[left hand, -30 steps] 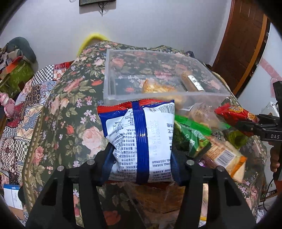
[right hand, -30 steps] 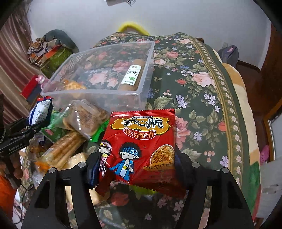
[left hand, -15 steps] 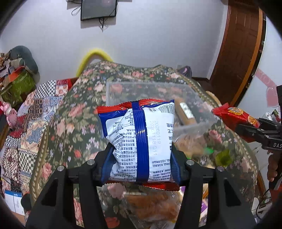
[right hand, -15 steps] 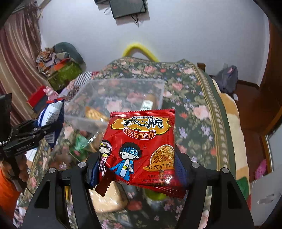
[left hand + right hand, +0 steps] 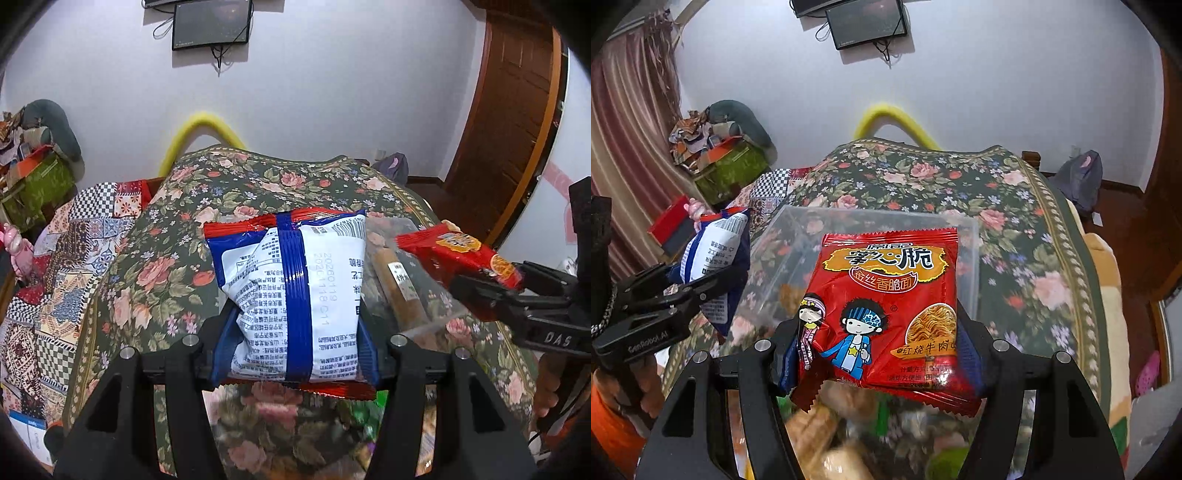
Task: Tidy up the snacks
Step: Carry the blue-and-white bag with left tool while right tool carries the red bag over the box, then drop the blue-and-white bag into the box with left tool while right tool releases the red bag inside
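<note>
Both packets have risen; I grip the white packet and red packet in my fingers, clear bin just beyond.

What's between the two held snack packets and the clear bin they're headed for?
Nothing visible. The clear bin is open-topped, no lid. The red noodle packet in the right hand-held gripper and the blue-and-white packet in the left hand-held gripper have open air ahead.

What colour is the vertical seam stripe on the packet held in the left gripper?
Dark blue, on the white packet with a red top edge; clearest in the left wrist view.
</note>
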